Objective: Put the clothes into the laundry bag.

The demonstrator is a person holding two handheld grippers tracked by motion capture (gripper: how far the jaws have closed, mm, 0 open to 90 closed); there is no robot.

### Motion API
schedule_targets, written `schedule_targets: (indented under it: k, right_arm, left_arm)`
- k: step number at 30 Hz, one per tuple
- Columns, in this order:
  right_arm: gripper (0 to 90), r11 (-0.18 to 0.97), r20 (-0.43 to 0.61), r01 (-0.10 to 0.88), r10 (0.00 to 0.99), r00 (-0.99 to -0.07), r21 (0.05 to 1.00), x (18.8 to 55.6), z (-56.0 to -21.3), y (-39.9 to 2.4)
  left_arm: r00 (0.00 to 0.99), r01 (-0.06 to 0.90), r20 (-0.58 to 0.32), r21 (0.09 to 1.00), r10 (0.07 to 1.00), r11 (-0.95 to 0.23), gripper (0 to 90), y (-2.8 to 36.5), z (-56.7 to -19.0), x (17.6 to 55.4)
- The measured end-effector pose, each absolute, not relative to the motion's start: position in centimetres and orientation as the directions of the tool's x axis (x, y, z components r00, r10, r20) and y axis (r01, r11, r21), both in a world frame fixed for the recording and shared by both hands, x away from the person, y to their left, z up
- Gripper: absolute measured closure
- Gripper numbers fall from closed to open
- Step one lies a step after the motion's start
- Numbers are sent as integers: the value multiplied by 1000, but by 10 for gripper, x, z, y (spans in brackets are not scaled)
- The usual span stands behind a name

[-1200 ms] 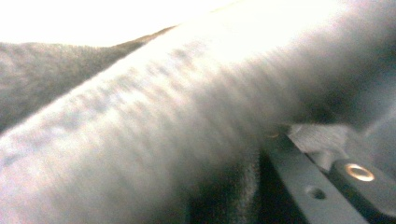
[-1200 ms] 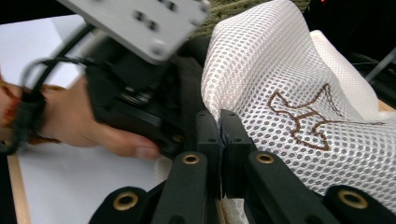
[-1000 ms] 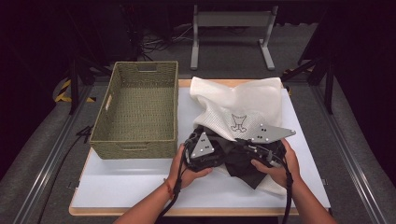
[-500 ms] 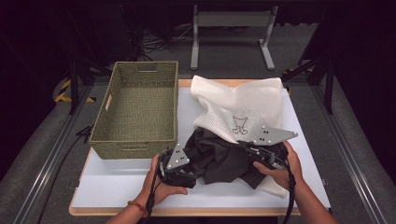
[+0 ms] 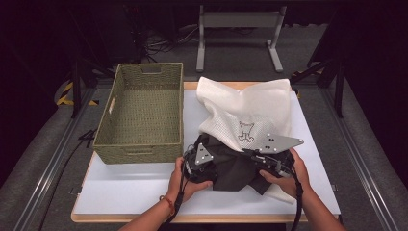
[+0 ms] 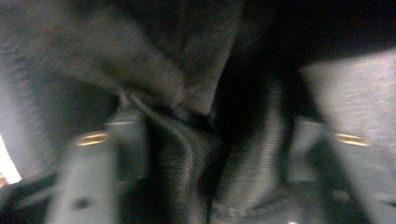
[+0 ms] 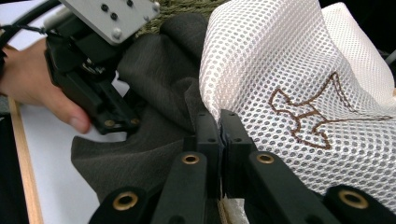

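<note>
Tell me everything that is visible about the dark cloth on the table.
The dark cloth is a soft, matte, charcoal-grey fabric, crumpled in folds. It lies on the white table top, to the right of the woven basket, and comes out from the mouth of the white mesh bag, which covers its far part. The left gripper has a fold of it between its jaws, which have just been closing. The right gripper is shut on the bag's edge beside it.

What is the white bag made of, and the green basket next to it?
The white bag looks like soft mesh cloth: it is full of tiny round holes and crumples. The green basket looks woven, maybe from straw or paper cord: its walls show a tight, matte weave.
</note>
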State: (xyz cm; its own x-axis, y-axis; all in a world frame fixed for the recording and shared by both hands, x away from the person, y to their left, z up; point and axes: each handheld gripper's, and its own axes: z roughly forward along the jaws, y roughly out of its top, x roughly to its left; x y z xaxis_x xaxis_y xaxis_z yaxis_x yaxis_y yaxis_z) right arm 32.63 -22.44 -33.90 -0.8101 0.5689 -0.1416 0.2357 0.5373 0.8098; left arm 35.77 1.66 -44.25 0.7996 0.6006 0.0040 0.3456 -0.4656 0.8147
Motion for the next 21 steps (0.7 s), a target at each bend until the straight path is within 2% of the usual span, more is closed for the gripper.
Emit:
schedule_targets:
  k: [2,5,13,21]
  right_arm:
    - [886,539,-141,238,569,-810,808,326,-340,-225]
    - [886,542,-146,239,573,-807,805,326,-342,-224]
    - [886,510,-132,231,578,-805,829,327,-329,-223]
    - [888,482,-114,208,556,-823,851,321,-314,-218]
  left_arm:
    - [809,348,-19,821,587,-453,691,16,-443,361]
    - [827,331,-32,835,561,-440,766,11,-442,366]
    - [881,196,18,895,472,-400,789,-16,-423,357]
    - [851,155,23,943,525,-293,802,-29,-403,363]
